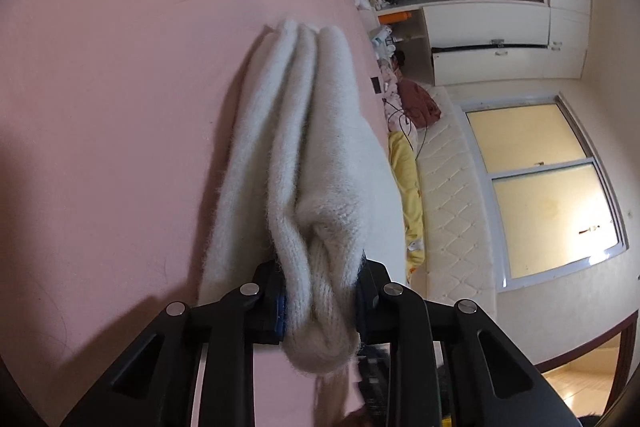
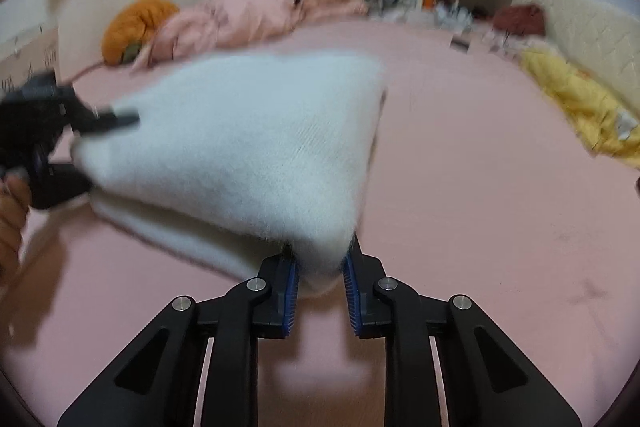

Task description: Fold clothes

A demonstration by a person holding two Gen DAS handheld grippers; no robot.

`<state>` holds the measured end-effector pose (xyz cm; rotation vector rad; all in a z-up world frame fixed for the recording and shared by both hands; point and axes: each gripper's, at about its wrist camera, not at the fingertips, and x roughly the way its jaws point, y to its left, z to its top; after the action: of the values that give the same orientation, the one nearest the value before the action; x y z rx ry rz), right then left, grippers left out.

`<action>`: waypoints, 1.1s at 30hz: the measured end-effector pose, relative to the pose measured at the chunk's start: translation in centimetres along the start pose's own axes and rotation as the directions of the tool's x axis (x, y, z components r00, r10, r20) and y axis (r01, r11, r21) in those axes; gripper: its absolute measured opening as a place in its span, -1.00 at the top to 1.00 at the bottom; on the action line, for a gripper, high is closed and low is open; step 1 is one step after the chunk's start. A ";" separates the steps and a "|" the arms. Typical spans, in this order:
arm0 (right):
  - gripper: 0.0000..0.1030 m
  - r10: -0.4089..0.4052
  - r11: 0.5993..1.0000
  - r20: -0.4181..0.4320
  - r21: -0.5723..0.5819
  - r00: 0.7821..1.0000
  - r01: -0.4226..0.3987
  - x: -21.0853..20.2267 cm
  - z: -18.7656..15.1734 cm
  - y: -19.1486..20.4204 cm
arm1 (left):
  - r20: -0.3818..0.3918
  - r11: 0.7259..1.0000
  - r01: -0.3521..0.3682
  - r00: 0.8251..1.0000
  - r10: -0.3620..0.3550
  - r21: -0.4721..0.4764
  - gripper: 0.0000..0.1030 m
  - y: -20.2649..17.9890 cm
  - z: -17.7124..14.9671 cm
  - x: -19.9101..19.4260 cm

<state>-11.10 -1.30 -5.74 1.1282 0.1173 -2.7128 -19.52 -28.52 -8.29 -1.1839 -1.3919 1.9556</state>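
Sweater [image 1: 304, 147] pinched by both grippers, left [image 1: 320, 291] and right [image 2: 320, 287], mid-fold over bed [image 1: 120, 107]; next: lay it flat, then release.

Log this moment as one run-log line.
left gripper: shut on sweater | right gripper: shut on sweater corner | sweater: folded, on pink bed

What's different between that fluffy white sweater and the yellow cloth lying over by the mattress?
The white sweater is folded into thick layers, while the yellow cloth lies crumpled. The sweater is pinched by the left tool at one end and the right tool at a corner; nothing touches the yellow cloth. The sweater sits mid-sheet, the yellow cloth at the edge beside the quilted mattress. Both rest on the pink sheet.
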 end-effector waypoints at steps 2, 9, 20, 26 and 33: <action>0.51 0.000 1.000 0.000 0.006 1.000 0.000 -0.4 0.5 -0.1 | 0.017 0.991 -0.105 0.994 0.104 0.087 0.27 -1.5 -0.7 -1.0; -0.34 -0.037 0.997 0.068 -0.072 0.997 0.042 -7.7 0.6 2.2 | 0.235 0.926 -0.368 0.910 0.341 0.085 -0.79 -4.3 -3.4 -6.9; -0.35 0.030 0.999 0.068 -0.020 0.997 -0.029 -14.4 -1.9 4.4 | 0.560 0.505 -0.796 0.598 0.573 0.333 -0.91 -10.8 -19.5 -11.2; -0.35 0.008 1.000 0.061 0.010 0.998 -0.008 -16.7 -2.8 3.5 | 0.472 0.508 -0.783 0.621 0.625 0.358 -0.96 -8.0 -23.5 -11.3; -0.35 0.017 1.000 0.084 0.004 0.996 -0.018 -19.3 -3.6 3.2 | 0.512 0.529 -0.773 0.630 0.583 0.350 -0.96 -10.1 -26.3 -12.3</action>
<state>5.35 -0.90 5.42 1.0103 0.0883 -2.7412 8.03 -20.34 2.51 -1.2454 -0.3328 2.9691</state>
